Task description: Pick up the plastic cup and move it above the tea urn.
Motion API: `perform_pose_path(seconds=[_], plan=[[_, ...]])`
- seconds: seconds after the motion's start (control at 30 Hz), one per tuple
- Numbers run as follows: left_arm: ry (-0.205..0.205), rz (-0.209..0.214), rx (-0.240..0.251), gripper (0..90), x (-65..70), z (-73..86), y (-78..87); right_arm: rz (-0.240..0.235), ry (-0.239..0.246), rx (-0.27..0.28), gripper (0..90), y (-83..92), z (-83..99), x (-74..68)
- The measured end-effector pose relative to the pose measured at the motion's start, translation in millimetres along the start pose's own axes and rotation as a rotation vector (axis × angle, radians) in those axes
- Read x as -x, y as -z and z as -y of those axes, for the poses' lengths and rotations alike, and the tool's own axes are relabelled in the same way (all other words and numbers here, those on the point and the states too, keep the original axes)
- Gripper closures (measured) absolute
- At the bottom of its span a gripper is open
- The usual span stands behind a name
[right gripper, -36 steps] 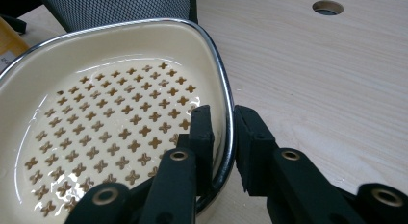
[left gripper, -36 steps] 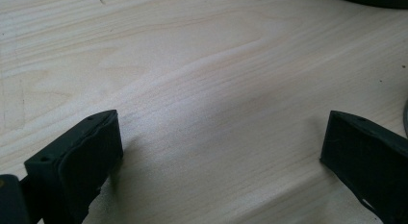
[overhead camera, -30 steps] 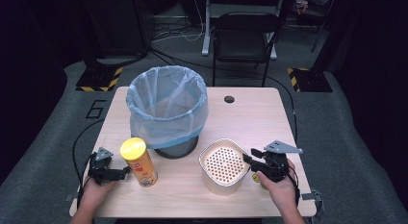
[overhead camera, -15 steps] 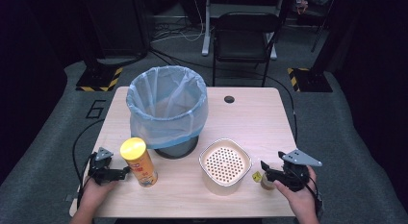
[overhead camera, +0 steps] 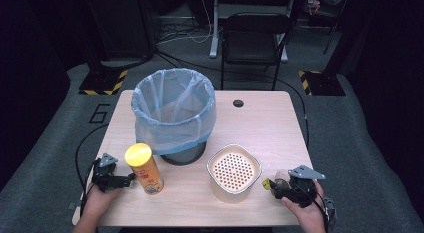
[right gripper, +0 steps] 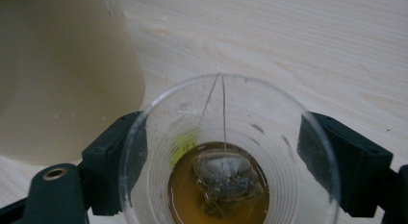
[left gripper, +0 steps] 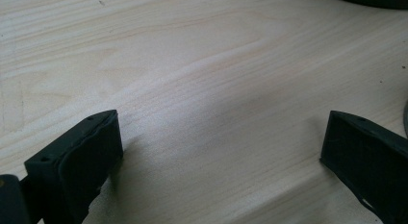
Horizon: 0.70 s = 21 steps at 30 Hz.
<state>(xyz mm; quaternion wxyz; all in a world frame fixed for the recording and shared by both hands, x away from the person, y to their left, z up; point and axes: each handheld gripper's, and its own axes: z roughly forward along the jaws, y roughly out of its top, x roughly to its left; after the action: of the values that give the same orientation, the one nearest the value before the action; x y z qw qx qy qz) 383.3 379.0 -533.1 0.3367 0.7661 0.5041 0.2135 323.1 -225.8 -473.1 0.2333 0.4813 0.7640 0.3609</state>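
Near the right front corner of the pale wooden table, a clear plastic cup holding a used teabag in a little amber liquid was bracketed by the right gripper, its jaws set wide on either side of the cup wall; whether they touched it could not be told. Just left stood a cream perforated-lid container, and beyond it a black bin lined with a blue bag, probably the cup's destination. At the near left, the left gripper was held wide open and empty beside a yellow-lidded crisp tube, apparently kept ready.
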Motion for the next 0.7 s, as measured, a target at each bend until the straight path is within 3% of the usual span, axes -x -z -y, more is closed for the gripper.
perform_pose_path(seconds=[0.17, 0.57, 0.7], plan=[[0.002, 0.002, -0.001, 0.6, 0.1, 0.0, -0.1, -0.003, 0.021, -0.024, 21.0, -4.5, 4.0, -0.4], [0.0, 0.0, 0.0, 0.6, 0.0, -0.1, 0.0, -0.036, -0.007, -0.023, 31.3, -2.3, 5.4, 2.1], [0.002, 0.002, 0.0, 0.6, 0.1, 0.0, -0.1, -0.054, 0.018, -0.022, 35.1, -1.8, 4.9, 2.0]])
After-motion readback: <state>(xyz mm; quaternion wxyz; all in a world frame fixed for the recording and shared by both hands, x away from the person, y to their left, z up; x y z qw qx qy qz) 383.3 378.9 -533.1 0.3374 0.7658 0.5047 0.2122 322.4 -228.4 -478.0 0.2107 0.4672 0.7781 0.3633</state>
